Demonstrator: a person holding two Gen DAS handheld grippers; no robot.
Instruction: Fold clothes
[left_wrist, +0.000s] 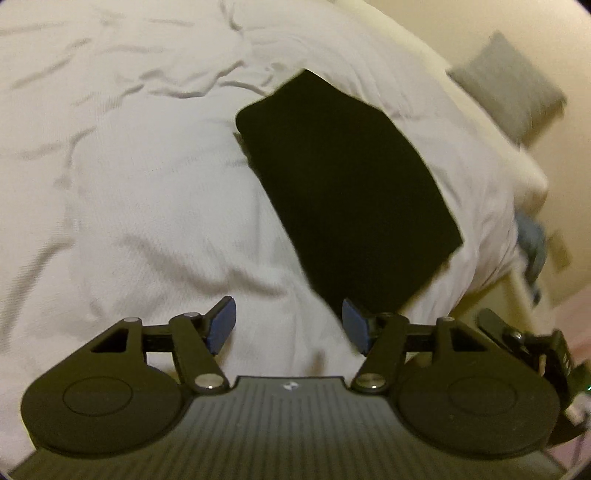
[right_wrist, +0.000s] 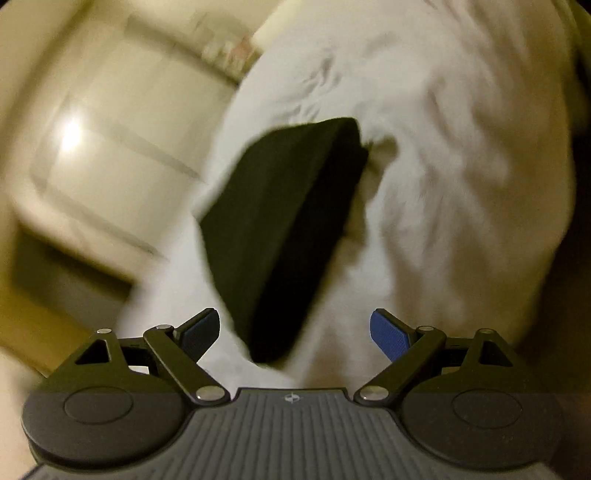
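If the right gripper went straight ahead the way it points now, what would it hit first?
Probably the folded black garment: it lies on the white bedding directly ahead of the right gripper, whose jaws stand open and empty. Motion blur leaves the depth unclear, so the bedding just below the garment's near end could come first.

Dim, yellowish light is seen throughout, a glare spot at nine o'clock in the heavily motion-blurred right view, and fisheye bending at all edges.

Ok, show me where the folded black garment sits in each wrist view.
Left wrist: folded black garment lies centre-right, above the right blue pad.
Right wrist: the garment lies centre, slanting down toward the open jaws.
Shared landmark: the wrinkled white bedsheet beneath it.
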